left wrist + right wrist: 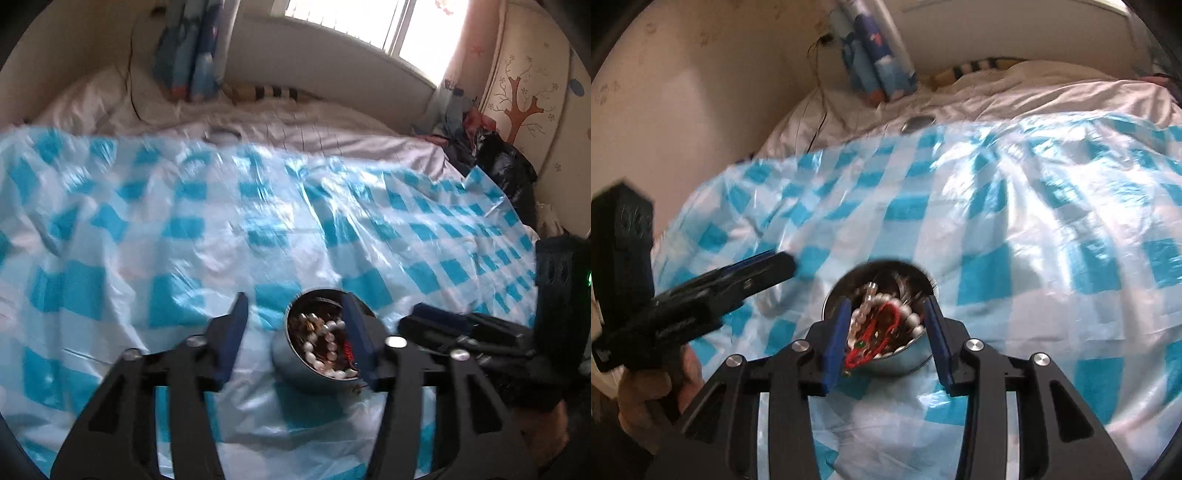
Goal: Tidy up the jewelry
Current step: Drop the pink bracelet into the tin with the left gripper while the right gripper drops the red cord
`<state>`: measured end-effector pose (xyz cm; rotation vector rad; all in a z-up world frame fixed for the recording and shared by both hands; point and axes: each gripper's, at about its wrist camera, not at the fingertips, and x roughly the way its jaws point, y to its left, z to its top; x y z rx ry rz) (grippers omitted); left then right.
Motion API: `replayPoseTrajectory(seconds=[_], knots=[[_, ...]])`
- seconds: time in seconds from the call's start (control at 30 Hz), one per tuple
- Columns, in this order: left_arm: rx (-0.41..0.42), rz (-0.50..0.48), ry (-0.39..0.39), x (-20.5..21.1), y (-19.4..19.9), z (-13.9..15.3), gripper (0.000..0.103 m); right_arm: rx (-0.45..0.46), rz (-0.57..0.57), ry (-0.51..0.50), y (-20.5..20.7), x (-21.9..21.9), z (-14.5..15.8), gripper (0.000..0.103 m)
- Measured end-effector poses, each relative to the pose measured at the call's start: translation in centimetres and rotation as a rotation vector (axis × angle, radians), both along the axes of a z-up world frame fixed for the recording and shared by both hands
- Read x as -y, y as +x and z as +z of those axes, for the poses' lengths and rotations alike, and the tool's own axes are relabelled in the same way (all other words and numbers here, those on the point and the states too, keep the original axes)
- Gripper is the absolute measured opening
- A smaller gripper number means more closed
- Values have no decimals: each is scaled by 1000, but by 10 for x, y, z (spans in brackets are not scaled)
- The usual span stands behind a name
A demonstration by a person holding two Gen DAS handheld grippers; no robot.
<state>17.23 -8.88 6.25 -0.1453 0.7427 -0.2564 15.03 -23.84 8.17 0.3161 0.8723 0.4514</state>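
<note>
**Steel bowl of jewelry between two opened hand-held grippers**

Shiny metal forms the small round bowl [295, 363] that is set on a crinkled blue-and-white checked plastic sheet [166, 229] spread over a bed. The bowl is filled with a tangle of jewelry: a string of white pearl-like beads [325, 347] is curled along its inner edge, and a red cord bracelet [882, 332] is draped over the heap, with part of it hanging past the near rim in the right wrist view. Brownish and gold-toned pieces are seen beneath, too blurred to be told apart.

The left hand-held gripper [293, 339] is held with its blue-padded fingers spread wide; nothing is clasped. Its right finger is seen in front of the bowl's right side, while the left finger is well clear of the bowl over the sheet. Whether the right finger touches the rim cannot be told.

The right hand-held gripper [888, 339] is likewise parted, with the bowl framed between its two blue pads and nothing clamped. The red cord lies just beside its left pad; contact cannot be confirmed.

Behind the sheet, a pale rumpled quilt [295, 122] covers the bed, and a small round silvery lid-like object [918, 122] rests on it, well apart from the bowl. Blue patterned curtains [192, 51] hang by a bright window [369, 22].
</note>
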Motion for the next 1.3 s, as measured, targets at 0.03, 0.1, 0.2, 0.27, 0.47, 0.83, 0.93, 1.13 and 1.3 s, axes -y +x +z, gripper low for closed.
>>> replayPoseTrajectory(seconds=[0.03,0.1,0.2,0.27,0.47,0.83,0.93,1.13,1.3], knots=[[-1,-5,19,2,-2,0,53,1,-3,0,-3,2,2,43],[-14,-14,66,6,-2,-3,57,-2,-2,-20,-7,0,2,54],[-23,-30,151,12,-9,-8,62,-13,29,-58,-12,-7,1,61],[-11,-40,201,17,-16,-8,67,-31,52,-120,-17,-12,-3,66],[9,-45,251,15,-28,-6,75,-109,83,-295,-16,-34,-32,66],[28,-41,316,2,-38,-4,81,-81,12,-239,-4,-33,-28,69],[29,-40,314,-2,-38,-5,81,-77,4,-251,-1,-35,-30,71],[7,-40,311,-5,-34,-12,81,-64,-25,-290,5,-41,-37,79],[6,-33,308,-7,-32,-13,81,13,-91,-224,5,-32,-29,81]])
